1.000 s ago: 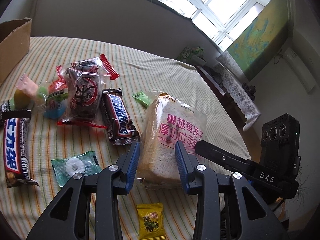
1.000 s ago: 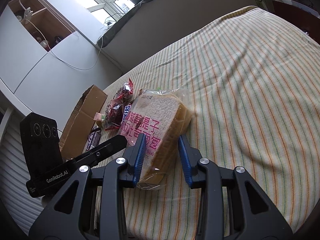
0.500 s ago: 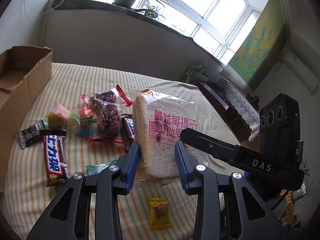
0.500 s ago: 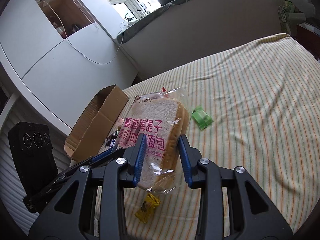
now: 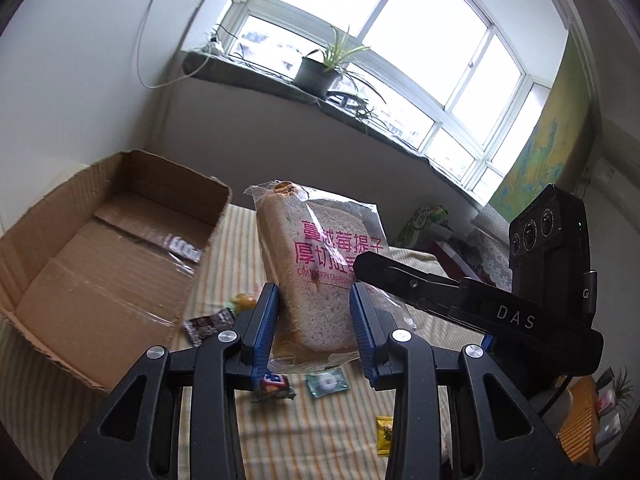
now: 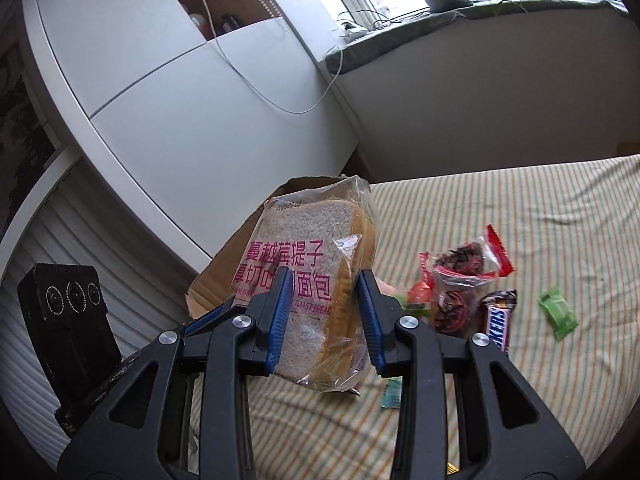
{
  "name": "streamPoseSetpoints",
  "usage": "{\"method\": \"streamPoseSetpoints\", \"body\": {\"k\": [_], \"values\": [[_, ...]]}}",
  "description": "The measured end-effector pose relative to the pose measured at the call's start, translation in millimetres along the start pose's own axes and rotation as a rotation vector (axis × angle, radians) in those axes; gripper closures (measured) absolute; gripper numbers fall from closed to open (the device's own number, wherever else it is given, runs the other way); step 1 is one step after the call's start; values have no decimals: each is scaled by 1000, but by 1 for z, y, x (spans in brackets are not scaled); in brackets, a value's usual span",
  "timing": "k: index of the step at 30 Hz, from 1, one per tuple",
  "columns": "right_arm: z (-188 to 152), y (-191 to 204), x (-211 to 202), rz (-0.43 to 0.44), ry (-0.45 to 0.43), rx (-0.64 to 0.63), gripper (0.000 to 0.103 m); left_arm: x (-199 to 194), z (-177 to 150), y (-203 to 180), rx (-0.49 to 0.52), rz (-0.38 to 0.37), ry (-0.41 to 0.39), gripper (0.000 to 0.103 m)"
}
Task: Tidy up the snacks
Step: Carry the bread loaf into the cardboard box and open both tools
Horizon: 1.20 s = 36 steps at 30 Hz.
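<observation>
The bag of sliced bread (image 5: 320, 276) is off the striped table (image 5: 320, 436), held upright in the air between both tools: the left tool (image 5: 314, 320) has its blue pads pressed on the lower part of the loaf, and the right tool (image 6: 326, 312) clamps the same bag (image 6: 316, 276) from the other side, each set of jaws narrowed onto the wrapper. The step in hand looks like the carry to the open cardboard box (image 5: 100, 256), which sits at the table's left edge, just beside and below the loaf in the left view. The next move seems to call for swinging the loaf over the box wall and lowering it onto the box floor before either tool lets go; the soft bread could squash if the squeeze tightens, and both tools would need to move together. Loose snacks lie on the table beneath and beyond: a Snickers bar (image 6: 498, 320), a red-edged packet of dark dried fruit (image 6: 460, 280), a green sachet (image 6: 558, 312), a teal mint packet (image 5: 326, 382) and a yellow sachet (image 5: 386, 436). One wrapped item (image 5: 182, 246) already lies inside the box, too blurred to name. The box is mostly hidden behind the loaf in the right view, and the tool bodies cover the near edge of the table.
</observation>
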State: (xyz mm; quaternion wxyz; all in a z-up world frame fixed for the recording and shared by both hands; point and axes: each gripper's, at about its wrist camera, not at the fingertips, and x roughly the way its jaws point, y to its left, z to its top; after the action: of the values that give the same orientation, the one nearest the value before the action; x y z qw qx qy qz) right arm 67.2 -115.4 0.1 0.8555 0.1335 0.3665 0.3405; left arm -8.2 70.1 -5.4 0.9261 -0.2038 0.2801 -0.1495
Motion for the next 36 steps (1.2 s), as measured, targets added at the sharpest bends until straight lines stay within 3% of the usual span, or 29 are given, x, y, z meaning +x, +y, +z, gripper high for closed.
{"method": "streamPoseSetpoints", "body": {"k": [7, 20, 25, 28, 36], "values": [[5, 51, 52, 45, 49, -82, 68, -25, 9, 47, -85, 68, -69, 69], [-3, 81, 120, 92, 138, -103, 68, -33, 5, 99, -170, 177, -91, 69], [-4, 82, 132, 88, 161, -106, 68, -38, 0, 109, -183, 197, -83, 69], [-4, 88, 140, 60, 160, -113, 68, -37, 0, 111, -178, 248, -88, 69], [-1, 87, 131, 27, 134, -137, 68, -45, 1, 116, -205, 253, -111, 69]]}}
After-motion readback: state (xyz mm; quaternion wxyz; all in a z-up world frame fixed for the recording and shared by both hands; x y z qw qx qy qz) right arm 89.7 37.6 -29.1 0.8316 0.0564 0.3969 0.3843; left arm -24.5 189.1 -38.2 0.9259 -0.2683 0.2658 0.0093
